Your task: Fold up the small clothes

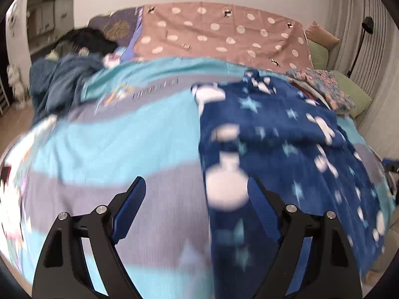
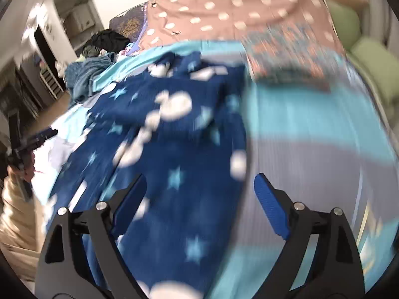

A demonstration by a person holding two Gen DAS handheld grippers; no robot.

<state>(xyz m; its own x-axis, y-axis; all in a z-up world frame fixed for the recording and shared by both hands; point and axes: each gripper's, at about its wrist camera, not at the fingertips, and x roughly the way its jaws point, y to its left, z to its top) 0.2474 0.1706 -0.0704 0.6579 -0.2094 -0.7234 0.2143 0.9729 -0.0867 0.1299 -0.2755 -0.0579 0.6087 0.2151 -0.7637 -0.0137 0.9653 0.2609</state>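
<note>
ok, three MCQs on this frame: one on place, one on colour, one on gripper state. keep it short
1. Where does the floral garment lie relative to the star-print garment?
A. beyond it, toward the green cushions
B. under it
C. on the floor

2. The star-print garment's base colour?
A. red
B. dark blue
C. yellow

3. The left gripper?
A. shut on cloth
B. open, holding nothing
C. out of view

Key: 1 A, it sits past the garment's far corner by the cushions; 2 B, navy with pale stars; 3 B, fingers spread with no cloth clamped between them.

Home bedroom: bed [image 1: 104, 134] under striped turquoise-grey cover, dotted pink sheet [image 1: 219, 35], green pillows [image 1: 349, 92], heaped clothes [image 1: 64, 79], floor lamp [image 1: 361, 42] by curtain.
</note>
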